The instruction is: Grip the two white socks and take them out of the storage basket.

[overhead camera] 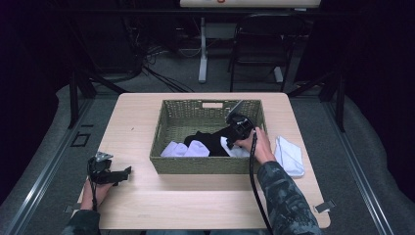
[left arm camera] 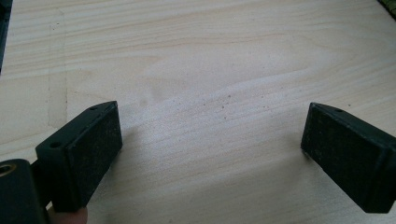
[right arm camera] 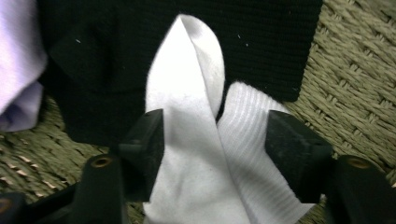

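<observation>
The counter [overhead camera: 147,205] carried a woven basket [overhead camera: 166,164] at its middle, and every other thing sat in relation to that basket. Inside it, toward the person's right, a black knitted cloth [overhead camera: 210,141] lay spread over the wicker floor, with pale folded pieces [overhead camera: 185,149] beside it toward the left wall. Outside the basket's right wall a folded white cloth [overhead camera: 289,155] rested on the bare counter. The thing in hand was a white sock [right arm camera: 196,154], lying in the right part of the basket, partly on the black cloth and partly on the weave. The right hand-held gripper [right arm camera: 215,135] had its jaws apart, one on each side of the sock, not pressing it flat. The left hand-held gripper [overhead camera: 108,172] rested on the counter well to the left of the basket, released and holding nothing. The sock looked light, limp and soft, unlikely to slip or break but likely to droop and unfold; pinching both folded layers together near the middle, clear of the black cloth beneath, seemed the surest hold.
</observation>
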